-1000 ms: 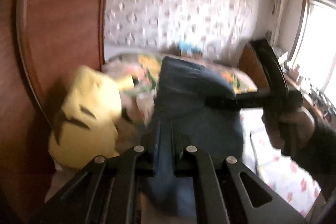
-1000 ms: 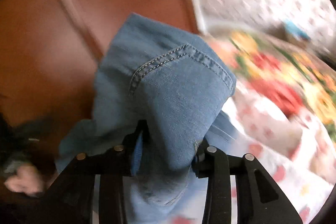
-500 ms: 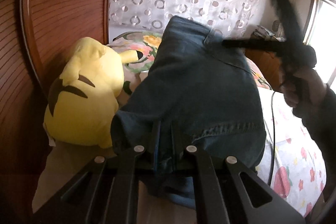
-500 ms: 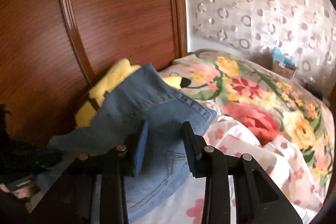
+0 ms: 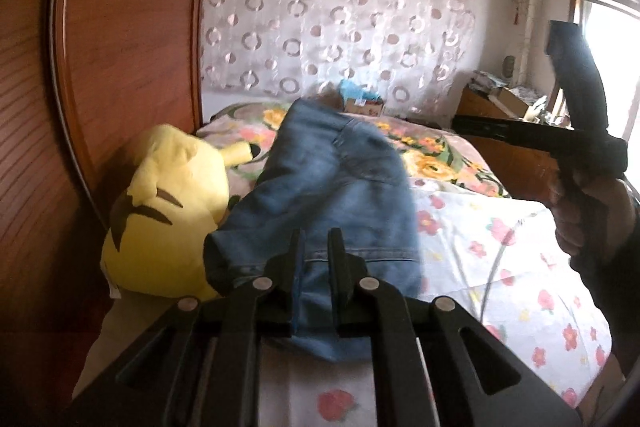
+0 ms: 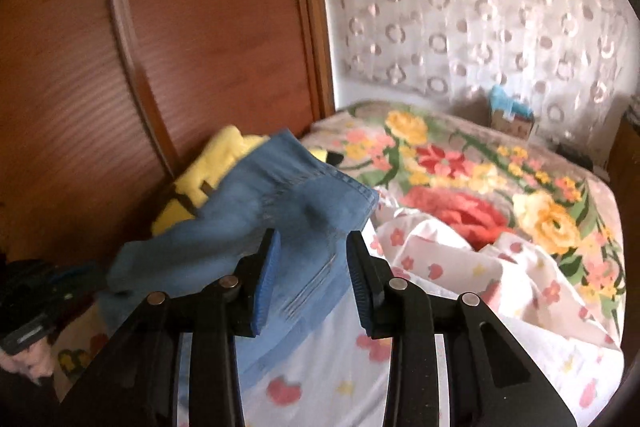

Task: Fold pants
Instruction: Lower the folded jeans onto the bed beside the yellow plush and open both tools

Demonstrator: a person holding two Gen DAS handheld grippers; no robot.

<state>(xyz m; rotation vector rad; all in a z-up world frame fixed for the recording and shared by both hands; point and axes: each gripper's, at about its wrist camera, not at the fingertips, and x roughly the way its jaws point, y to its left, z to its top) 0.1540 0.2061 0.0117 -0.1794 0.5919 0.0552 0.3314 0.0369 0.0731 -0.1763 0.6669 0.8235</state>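
The blue denim pants lie bunched on the bed, draped partly over a yellow plush toy. My left gripper is shut on the near edge of the pants. My right gripper is open, jaws apart just above the pants, holding nothing. In the left wrist view the right gripper is held up at the right, away from the cloth.
A wooden headboard rises at the left. A white flowered sheet and a bright floral blanket cover the bed. A small box sits at the far bed edge by the curtain. A wooden nightstand stands at the right.
My right gripper has let go of the pants, opened and drawn back. The lifted far end of the pants has dropped onto the bed. My left gripper still holds its edge.
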